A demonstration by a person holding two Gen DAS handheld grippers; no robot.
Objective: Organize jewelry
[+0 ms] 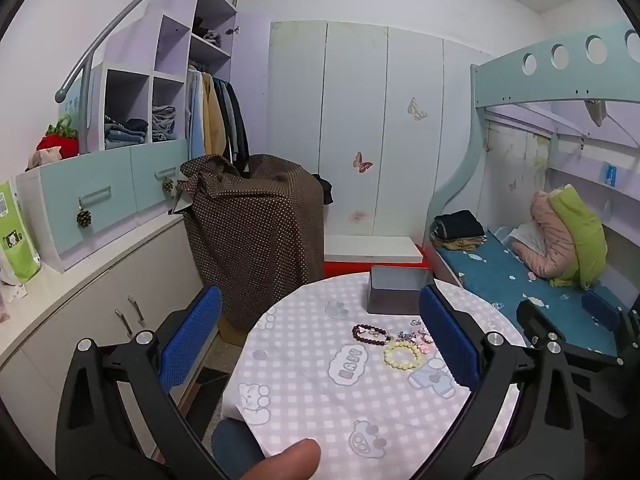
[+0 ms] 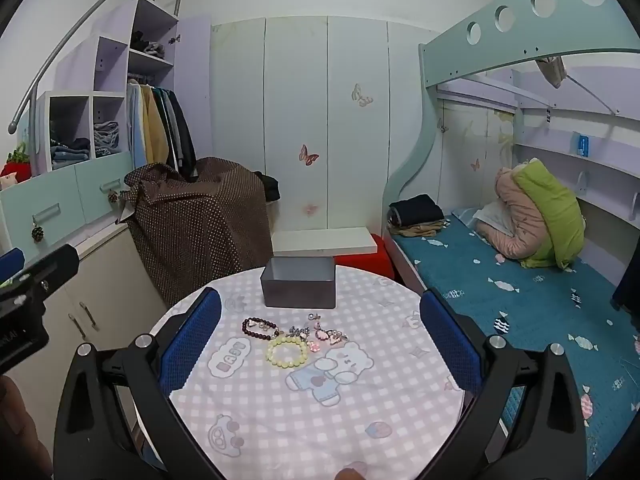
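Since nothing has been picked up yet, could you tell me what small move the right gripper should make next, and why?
Probably lower the right gripper onto the yellow bead bracelet. Both grippers are open and empty, that bracelet lies nearest between its fingers, and the open grey box stands just behind the jewelry.

Child's bedroom: bunk bed (image 2: pixel 500 280), wardrobe (image 2: pixel 320 120)

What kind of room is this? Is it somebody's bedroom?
Most likely a child's bedroom. There is a bunk bed with a blue candy-print cover, a wardrobe with butterfly stickers, and clothes hanging in an open closet. The jewelry sits on a small round table.
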